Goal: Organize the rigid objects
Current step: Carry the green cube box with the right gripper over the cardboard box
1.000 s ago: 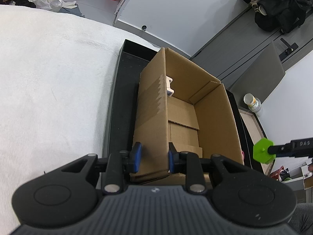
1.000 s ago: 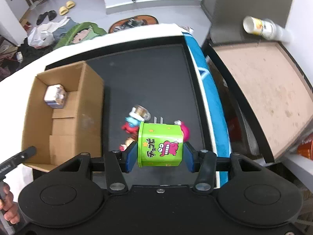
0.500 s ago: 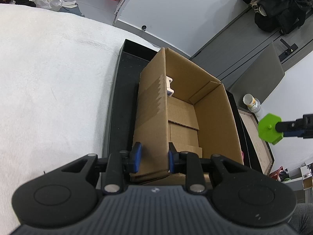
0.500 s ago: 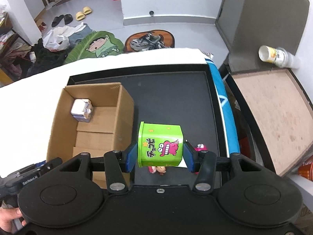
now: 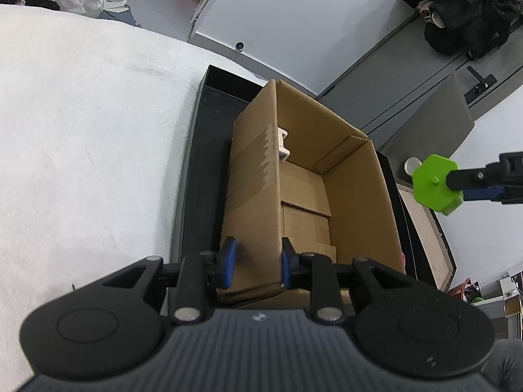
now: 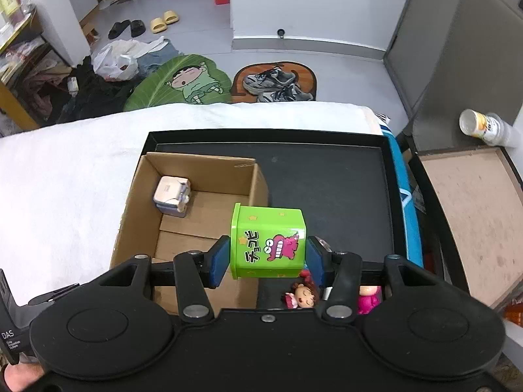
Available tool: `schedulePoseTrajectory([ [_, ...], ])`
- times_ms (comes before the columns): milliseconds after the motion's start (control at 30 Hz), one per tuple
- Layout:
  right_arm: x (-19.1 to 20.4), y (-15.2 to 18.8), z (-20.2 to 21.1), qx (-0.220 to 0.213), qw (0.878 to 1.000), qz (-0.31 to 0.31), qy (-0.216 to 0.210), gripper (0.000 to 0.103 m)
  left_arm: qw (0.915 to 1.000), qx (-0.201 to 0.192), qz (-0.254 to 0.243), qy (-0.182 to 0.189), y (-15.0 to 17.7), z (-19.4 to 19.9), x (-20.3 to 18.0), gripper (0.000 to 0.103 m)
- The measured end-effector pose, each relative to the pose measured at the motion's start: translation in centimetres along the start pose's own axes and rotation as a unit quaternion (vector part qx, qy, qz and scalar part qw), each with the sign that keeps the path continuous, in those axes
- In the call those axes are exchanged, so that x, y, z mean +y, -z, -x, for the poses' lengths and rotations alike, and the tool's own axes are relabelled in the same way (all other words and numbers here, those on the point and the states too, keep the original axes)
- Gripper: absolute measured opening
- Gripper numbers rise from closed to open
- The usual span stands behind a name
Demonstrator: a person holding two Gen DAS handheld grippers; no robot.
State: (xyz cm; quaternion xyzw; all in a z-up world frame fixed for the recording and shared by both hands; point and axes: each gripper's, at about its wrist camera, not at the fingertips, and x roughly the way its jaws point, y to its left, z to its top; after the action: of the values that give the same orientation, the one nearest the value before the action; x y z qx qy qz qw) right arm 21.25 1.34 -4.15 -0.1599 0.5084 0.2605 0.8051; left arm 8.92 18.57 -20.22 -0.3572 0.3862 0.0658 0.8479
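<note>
The right gripper's (image 6: 266,258) body cuts off two dolls (image 6: 302,295) on the black tray (image 6: 327,170). The box (image 6: 196,209) stands at the tray's left; open tray lies to its right. The left gripper (image 5: 255,263) clamps the box's near-left wall. The right gripper, angled down, grasps the green tin (image 6: 268,240) above the box's right wall.

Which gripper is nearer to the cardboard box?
Left. The left gripper has its fingers clamped on the near wall of the cardboard box. The right gripper holds the green container above the box's right edge, not touching it.
</note>
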Motion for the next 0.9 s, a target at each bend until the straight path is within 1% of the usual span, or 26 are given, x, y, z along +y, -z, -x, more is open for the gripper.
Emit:
schedulePoseTrajectory([
  [600, 4.3, -0.9, -2.6, 0.001, 0.999, 0.046, 0.011, 0.049, 1.0, 0.0, 0.004, 0.002, 0.0, 0.0, 0.1, 0.025],
  [733, 5.3, -1.1, -3.3, -0.007, 0.998, 0.065, 0.013, 0.049, 1.0, 0.0, 0.006, 0.003, 0.0, 0.0, 0.1, 0.025],
  [900, 6.3, -1.2, -4.4, -0.005, 0.997, 0.081, 0.012, 0.049, 1.0, 0.0, 0.006, 0.004, 0.0, 0.0, 0.2, 0.025],
])
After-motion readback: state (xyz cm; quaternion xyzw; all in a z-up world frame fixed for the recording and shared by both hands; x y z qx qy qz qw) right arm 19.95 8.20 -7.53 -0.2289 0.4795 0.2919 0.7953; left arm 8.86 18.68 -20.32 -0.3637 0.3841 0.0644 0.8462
